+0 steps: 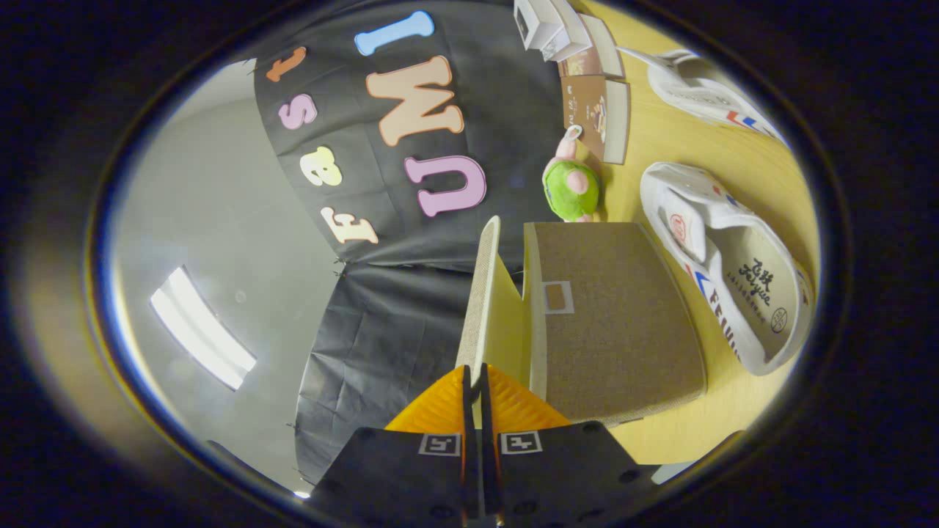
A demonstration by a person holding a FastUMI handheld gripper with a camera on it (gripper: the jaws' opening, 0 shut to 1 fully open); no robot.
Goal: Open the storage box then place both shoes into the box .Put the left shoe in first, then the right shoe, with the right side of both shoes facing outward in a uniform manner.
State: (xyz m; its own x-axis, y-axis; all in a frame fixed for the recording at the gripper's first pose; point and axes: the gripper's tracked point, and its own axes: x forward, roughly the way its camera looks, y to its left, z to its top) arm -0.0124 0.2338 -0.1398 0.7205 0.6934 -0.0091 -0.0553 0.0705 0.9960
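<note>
Fingers (pixel 475 396) pinch the lid's (pixel 478 293) edge, lifted off the storage box (pixel 616 315); shoes (pixel 726 279) lie beyond it.

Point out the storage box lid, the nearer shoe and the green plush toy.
storage box lid (pixel 486 293), gripper view: its thin edge, running ahead from the shut gripper (pixel 475 381) that pinches it.
nearer shoe (pixel 733 271), gripper view: the insole, beside the box.
green plush toy (pixel 568 187), gripper view: its green body, beyond the box.

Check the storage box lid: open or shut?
Open: the lid stands lifted away from the storage box, a gap between them, with the fingers shut on its edge.
</note>
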